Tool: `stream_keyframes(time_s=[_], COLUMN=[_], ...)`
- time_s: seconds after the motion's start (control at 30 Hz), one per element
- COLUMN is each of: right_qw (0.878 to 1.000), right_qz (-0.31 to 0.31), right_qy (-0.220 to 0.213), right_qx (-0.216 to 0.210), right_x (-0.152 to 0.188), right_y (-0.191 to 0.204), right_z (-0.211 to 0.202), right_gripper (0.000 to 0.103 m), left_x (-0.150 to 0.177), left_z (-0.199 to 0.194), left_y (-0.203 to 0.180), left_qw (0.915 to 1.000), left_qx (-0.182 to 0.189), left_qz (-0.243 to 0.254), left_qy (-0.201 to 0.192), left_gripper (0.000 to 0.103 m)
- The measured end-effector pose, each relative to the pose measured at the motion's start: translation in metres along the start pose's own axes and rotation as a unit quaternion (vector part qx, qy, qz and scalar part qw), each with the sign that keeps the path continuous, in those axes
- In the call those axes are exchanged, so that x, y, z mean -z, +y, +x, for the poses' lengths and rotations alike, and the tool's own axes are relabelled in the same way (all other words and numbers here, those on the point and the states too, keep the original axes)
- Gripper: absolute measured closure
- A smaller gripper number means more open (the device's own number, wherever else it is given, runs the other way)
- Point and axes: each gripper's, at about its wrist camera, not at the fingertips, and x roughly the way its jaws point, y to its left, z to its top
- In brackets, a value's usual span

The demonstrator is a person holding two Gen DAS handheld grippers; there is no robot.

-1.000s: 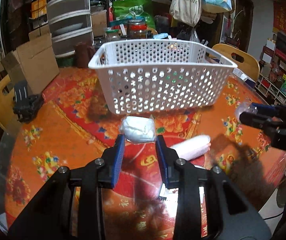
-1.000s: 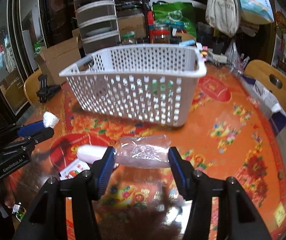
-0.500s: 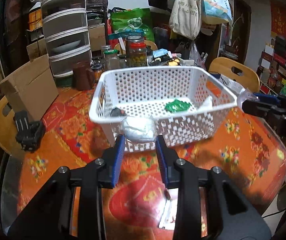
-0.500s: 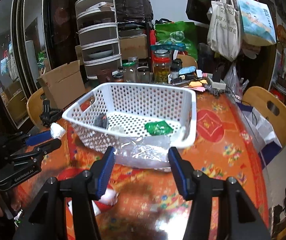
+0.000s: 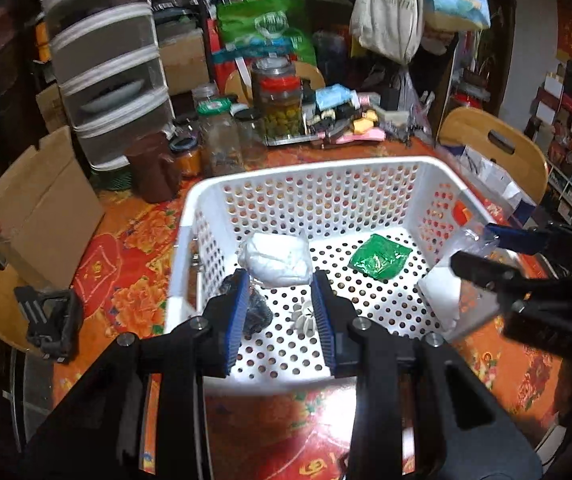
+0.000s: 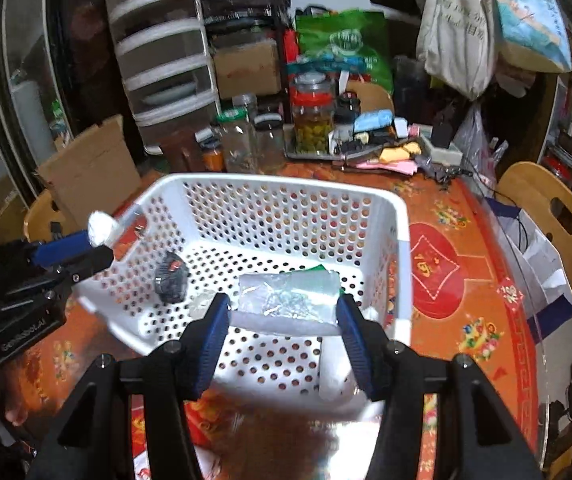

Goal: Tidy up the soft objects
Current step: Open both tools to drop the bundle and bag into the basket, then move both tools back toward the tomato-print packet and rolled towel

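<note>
My left gripper (image 5: 280, 304) is shut on a white soft bundle (image 5: 276, 260) and holds it above the inside of the white perforated basket (image 5: 317, 168). My right gripper (image 6: 284, 314) is shut on a clear plastic bag (image 6: 289, 298) with small silvery pieces, also held over the basket (image 6: 286, 188). On the basket floor lie a green packet (image 5: 379, 256), a dark object (image 6: 170, 278) and a small white ribbed piece (image 5: 303, 316). The left gripper shows in the right wrist view (image 6: 86, 248), the right gripper in the left wrist view (image 5: 481, 252).
The basket stands on a round table with an orange-red flowered cloth (image 6: 453, 240). Jars (image 5: 282, 104), a cardboard box (image 5: 38, 204) and a drawer unit (image 5: 102, 76) stand behind. Wooden chairs (image 6: 553, 216) flank the table. A black clamp (image 5: 48, 320) lies at the left.
Both grippers rose from the table with their items and moved forward over the basket. The view now looks down into the basket.
</note>
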Motion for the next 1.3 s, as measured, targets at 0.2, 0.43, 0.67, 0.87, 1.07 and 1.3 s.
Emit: stream_keyframes(time_s=[0.2, 0.43, 0.67, 0.87, 1.07, 1.3], right_qw=[0.999, 0.998, 0.999, 1.0, 1.0, 0.998], right_qz=[-0.008, -0.005, -0.004, -0.002, -0.002, 0.003], right_qy=[0.042, 0.064, 0.045, 0.02, -0.022, -0.058], right_qx=[0.009, -0.003, -0.012, -0.013, -0.02, -0.02], right_x=[-0.009, -0.016, -0.014, -0.009, 0.005, 0.035], right_y=[0.002, 0.002, 0.001, -0.002, -0.006, -0.008], right_z=[0.041, 0.064, 0.058, 0.038, -0.004, -0.05], right_gripper=[0.049, 0.048, 0.034, 0.028, 0.022, 0.014], left_x=[-0.01, -0.007, -0.002, 0.0, 0.013, 0.054], left_z=[0.053, 0.077, 0.07, 0.034, -0.004, -0.056], left_y=[-0.006, -0.003, -0.002, -0.007, -0.012, -0.011], left_qw=[0.9982, 0.9969, 0.9979, 0.9993, 0.9981, 0.9975], left_qx=[0.0, -0.005, -0.015, -0.034, -0.042, -0.032], left_qz=[0.0, -0.011, -0.006, 0.012, 0.025, 0.02], left_qy=[0.06, 0.078, 0.063, -0.003, -0.037, -0.06], left_gripper=[0.073, 0.073, 0.065, 0.01, 0.007, 0.002])
